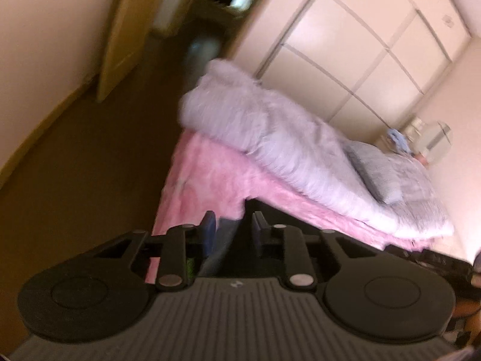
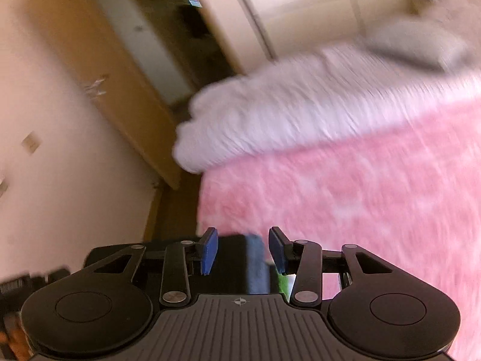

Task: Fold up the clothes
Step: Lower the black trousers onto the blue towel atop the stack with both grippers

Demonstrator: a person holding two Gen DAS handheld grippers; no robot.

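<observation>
Motion blur smears both views. In the left wrist view my left gripper (image 1: 233, 225) has grey and dark cloth filling the gap between its blue pads (image 1: 209, 225), so it looks shut on a dark garment (image 1: 279, 212) that trails to the right along the bed's near edge. My right gripper (image 2: 243, 248) stands open in the right wrist view. The same dark garment (image 2: 233, 264), with a blue-grey strip (image 2: 257, 261) at its edge, sits between those pads, and a gap shows beside the right-hand pad (image 2: 276, 252).
A pink fluffy blanket (image 1: 210, 180) (image 2: 345, 210) covers the bed ahead, with a bunched lilac blanket (image 1: 255, 120) (image 2: 270, 120) and a grey pillow (image 1: 375, 174) on it. Brown floor (image 1: 90, 165) lies to the left, a wooden door (image 1: 126, 30) and pale wardrobe (image 1: 360, 45) behind.
</observation>
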